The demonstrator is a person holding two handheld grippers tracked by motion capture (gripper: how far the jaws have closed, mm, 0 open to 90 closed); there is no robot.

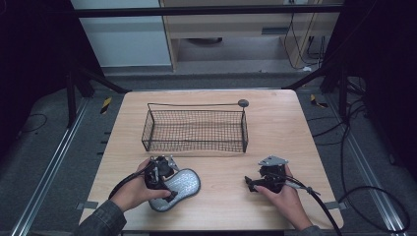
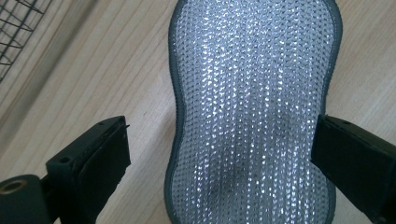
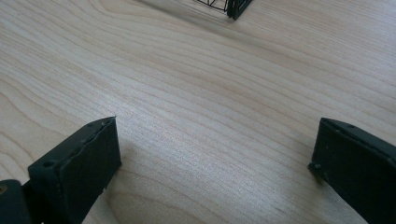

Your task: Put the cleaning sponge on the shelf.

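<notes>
A silver, glittery scrubbing pad (image 1: pixel 183 183) with a grey rim lies flat on the wooden table near its front left. My left gripper (image 1: pixel 169 183) is down over the near end of it. In the left gripper view the pad (image 2: pixel 252 93) runs up between the two black jaws. The left jaw stands clear of its edge with bare wood between them, and the right jaw sits at its other edge. This left gripper (image 2: pixel 219 122) is open. My right gripper (image 1: pixel 250 184) rests at the front right, and its own view shows this right gripper (image 3: pixel 217 121) open over bare wood.
A black wire basket (image 1: pixel 196 130) with nothing in it stands across the middle of the table (image 1: pixel 275 128), beyond both hands. Its mesh shows at the corner of the left gripper view (image 2: pixel 18 28), and the basket's corner (image 3: pixel 233 7) shows at the top of the right gripper view.
</notes>
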